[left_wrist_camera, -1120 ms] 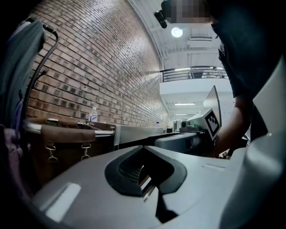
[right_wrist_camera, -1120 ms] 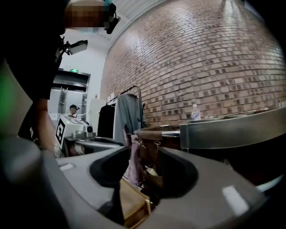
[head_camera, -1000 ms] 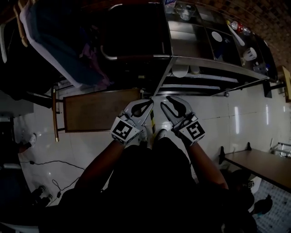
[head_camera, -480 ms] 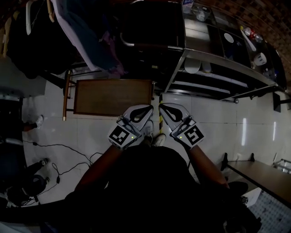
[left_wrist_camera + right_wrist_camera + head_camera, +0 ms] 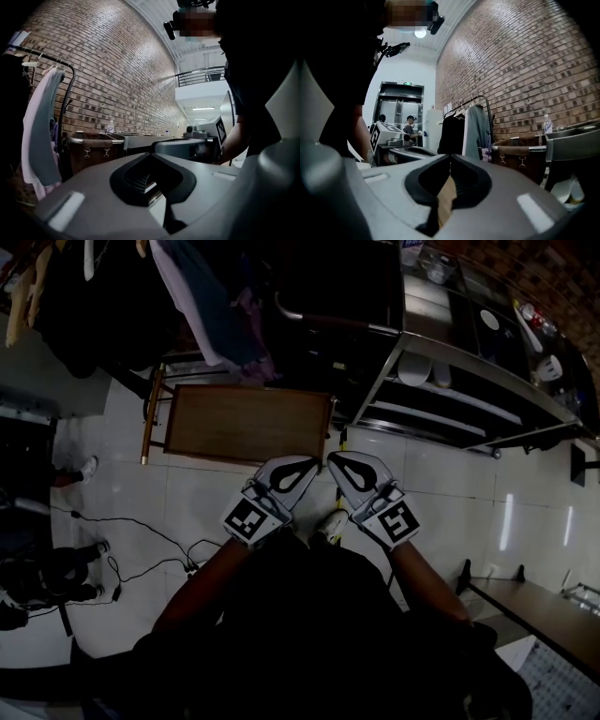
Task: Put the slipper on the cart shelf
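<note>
Both the left gripper (image 5: pixel 309 467) and right gripper (image 5: pixel 333 461) have their jaws closed on nothing, the brown-topped cart (image 5: pixel 248 423) sits just ahead of them, no slipper in sight anywhere, so I reckon it's search time: find it, then open up and grab.

clr: floor (image 5: pixel 202 488) ahead | obst: wood-top cart (image 5: pixel 248 423) fwd-L, metal shelves (image 5: pixel 450 413) fwd-R

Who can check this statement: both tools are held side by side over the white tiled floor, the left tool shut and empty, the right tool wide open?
The right tool is not wide open: its jaws are together and empty, as the right gripper view shows. The rest stands: side by side over the white tiled floor, left tool shut and empty.
</note>
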A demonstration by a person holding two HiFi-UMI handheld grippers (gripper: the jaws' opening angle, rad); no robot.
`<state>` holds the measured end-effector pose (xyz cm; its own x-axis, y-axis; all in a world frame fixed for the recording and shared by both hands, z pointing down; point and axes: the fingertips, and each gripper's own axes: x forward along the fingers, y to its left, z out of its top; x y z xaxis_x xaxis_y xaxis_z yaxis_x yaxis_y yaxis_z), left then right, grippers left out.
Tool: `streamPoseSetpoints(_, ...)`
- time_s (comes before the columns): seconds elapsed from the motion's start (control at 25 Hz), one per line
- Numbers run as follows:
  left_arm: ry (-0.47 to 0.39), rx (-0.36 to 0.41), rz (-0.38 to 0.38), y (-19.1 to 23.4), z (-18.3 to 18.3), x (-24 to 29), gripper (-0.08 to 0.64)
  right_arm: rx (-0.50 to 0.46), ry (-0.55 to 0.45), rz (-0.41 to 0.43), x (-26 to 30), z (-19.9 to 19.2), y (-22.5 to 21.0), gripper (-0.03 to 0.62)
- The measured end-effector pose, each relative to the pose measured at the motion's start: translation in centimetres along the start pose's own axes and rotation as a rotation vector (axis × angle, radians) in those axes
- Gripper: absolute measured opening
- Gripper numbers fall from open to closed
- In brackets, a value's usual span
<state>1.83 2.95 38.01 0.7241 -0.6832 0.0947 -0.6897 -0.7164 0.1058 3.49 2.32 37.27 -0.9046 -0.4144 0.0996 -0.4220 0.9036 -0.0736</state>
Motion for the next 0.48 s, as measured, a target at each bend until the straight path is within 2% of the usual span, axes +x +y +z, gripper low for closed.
streamPoseSetpoints(0.2,-0.014,0.017,-0.037,0.3,1.1,-0.9,0.000,-0.044,-0.003,-0.017,0.9,1.3,0.8,0.003)
streamPoseSetpoints(0.48,-0.043,0.020,-0.058,1.6,2.1,-2.3,0.000,-0.038,0.008,-0.036,2.3,1.2,3.1,0.003)
